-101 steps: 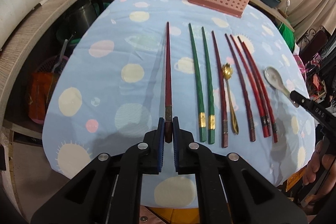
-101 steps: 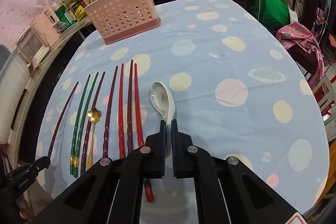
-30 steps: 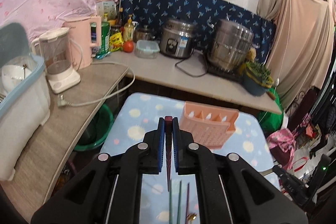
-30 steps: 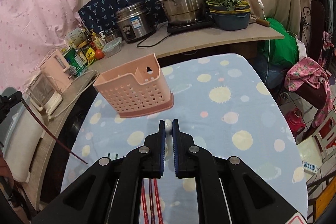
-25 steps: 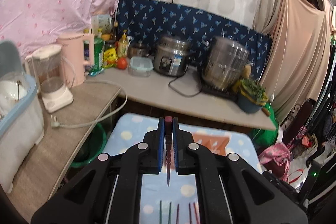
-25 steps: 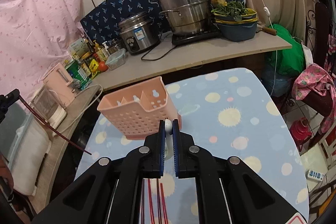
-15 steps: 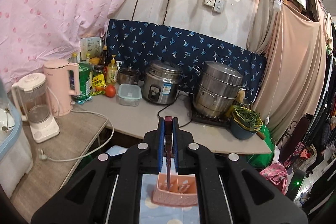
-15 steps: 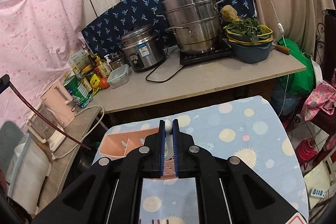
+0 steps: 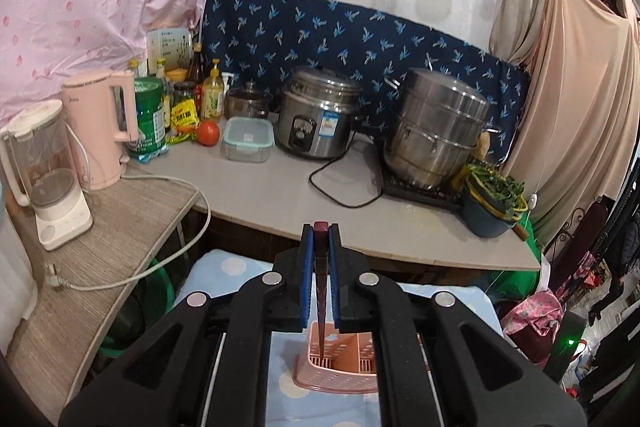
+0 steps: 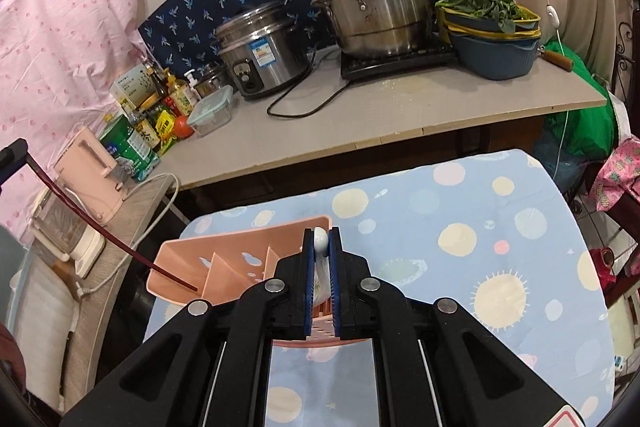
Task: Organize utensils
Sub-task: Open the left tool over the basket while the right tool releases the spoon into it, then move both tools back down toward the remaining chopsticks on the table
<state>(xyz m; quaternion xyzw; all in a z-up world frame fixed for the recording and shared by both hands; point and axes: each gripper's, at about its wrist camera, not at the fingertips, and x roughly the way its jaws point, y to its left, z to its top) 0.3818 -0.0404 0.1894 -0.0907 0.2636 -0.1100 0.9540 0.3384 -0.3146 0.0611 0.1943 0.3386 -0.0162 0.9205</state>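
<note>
Table (image 10: 500, 267): covered in a light blue cloth printed with pale circles and suns; the holder stands near its far edge.
Utensil holder (image 10: 240, 267): pink plastic, perforated walls, inner dividers forming several compartments, open top; in the left wrist view (image 9: 340, 367) it sits directly below the gripper.
Chopstick (image 9: 321, 291): dark red, slim, tapering to a point; it hangs tip-down, with its tip (image 10: 192, 288) over the leftmost compartment; whether it touches the bottom cannot be told.
Spoon (image 10: 320, 241): white ceramic; only the handle end and a strip of the body show between the pads, above the holder's right part.
Left gripper (image 9: 321, 233): clamped tight on the chopstick's thick end, blue pads pressing both sides.
Right gripper (image 10: 320, 237): pinched closed on the spoon's handle, poised over the holder.
</note>
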